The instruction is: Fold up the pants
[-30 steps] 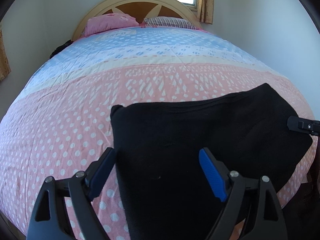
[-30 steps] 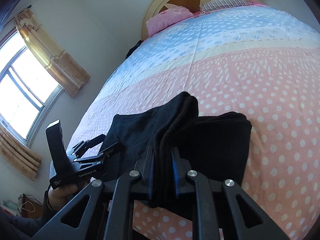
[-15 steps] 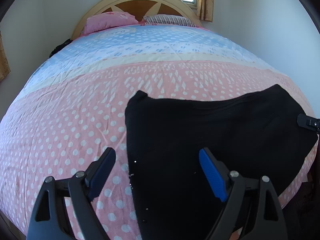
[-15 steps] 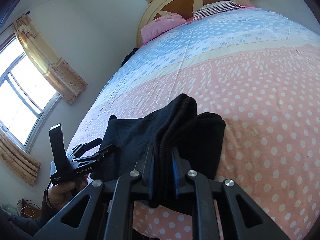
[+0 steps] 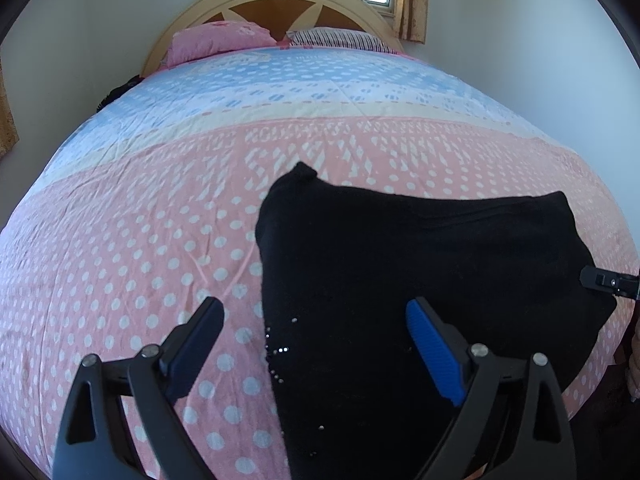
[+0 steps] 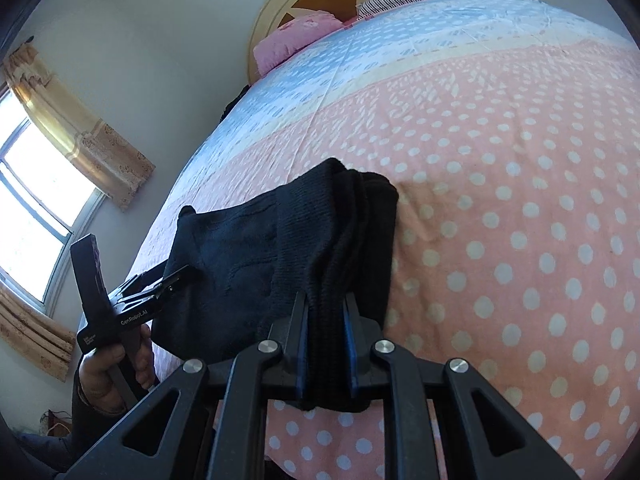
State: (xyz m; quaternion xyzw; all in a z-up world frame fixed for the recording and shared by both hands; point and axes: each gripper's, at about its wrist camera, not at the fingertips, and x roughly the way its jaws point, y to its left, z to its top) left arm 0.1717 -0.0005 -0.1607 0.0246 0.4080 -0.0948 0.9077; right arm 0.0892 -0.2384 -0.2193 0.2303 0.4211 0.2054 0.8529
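Right gripper [image 6: 326, 344] clamps a bunched hem of limp black knit pants [image 5: 400, 272] at frame centre, left gripper [image 5: 316, 344] jaws opening, empty; soft, floppy, best pinched at corners.

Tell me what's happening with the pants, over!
Left gripper jaws opening, nothing between them. Right gripper shut on pants. Pants bunched on bed. Nothing in the way.

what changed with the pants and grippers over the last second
The black pants slid toward the right gripper: their left edge left the gap of the left gripper, baring more polka-dot bedspread. The left jaws, holding nothing, are opening wider. The right gripper stayed clamped on the bunched fabric.
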